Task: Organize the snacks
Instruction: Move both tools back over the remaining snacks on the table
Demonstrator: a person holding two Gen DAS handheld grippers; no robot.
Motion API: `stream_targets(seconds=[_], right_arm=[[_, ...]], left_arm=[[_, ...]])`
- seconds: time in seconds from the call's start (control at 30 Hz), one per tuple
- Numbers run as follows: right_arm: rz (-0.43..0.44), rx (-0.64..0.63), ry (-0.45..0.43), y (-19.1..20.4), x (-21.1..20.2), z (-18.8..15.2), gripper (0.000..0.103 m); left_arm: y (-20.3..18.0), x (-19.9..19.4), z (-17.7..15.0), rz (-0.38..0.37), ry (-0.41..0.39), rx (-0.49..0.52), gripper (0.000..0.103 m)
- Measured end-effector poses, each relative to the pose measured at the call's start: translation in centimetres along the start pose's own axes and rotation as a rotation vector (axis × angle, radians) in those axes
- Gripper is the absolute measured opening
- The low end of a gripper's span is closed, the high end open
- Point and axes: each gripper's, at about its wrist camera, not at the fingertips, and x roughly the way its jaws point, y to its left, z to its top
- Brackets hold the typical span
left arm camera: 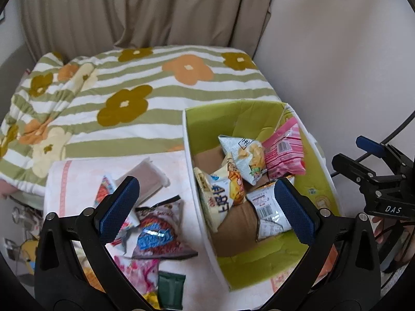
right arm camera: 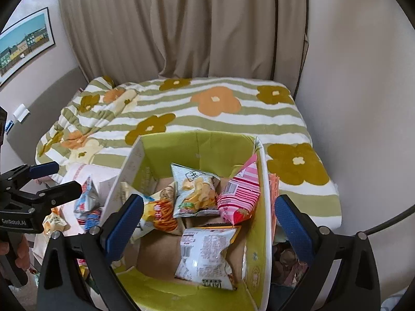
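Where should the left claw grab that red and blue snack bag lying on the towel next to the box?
Take the red and blue snack bag by its crimped top edge, coming down from above with the open left claw. The bag lies flat on the towel, so that thin seam likely pinches more easily than its puffy middle.

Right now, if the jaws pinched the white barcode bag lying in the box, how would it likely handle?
The white barcode bag looks puffed with air, so it is probably light and would squash under the pinch. Its glossy film may slip. Contents are hidden; if chips, probably fragile. It lies flat on the box floor, unlikely to roll.
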Motion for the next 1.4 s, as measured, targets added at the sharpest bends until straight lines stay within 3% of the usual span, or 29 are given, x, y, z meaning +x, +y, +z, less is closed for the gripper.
stream_targets(seconds=[0.3,0.53,0.7,1.0,1.4], right_arm=[[0.102,-0.069,-0.048,3.6,-3.2,-1.4,0.101],[0.203,-0.107,-0.07,7.9,-4.5,-3.0,0.101],[0.209,-0.13,-0.091,11.6,-5.4,-4.1,0.101],[0.231,-0.1,-0.009,19.6,-2.9,-6.6,0.101],[0.156,0.098,0.194,29.0,3.0,-13.0,0.101]], left_arm=[[2.3,-6.1,-4.5,0.098,-0.032,-0.058,0.103],[6.9,-10.0,-8.1,0.202,-0.041,-0.116,0.103],[11.3,-12.2,-10.2,0.229,-0.053,-0.161,0.103],[20.7,-12.1,-12.2,0.198,0.019,-0.177,0.103],[29.8,-5.5,-14.6,0.078,0.229,-0.082,0.103]])
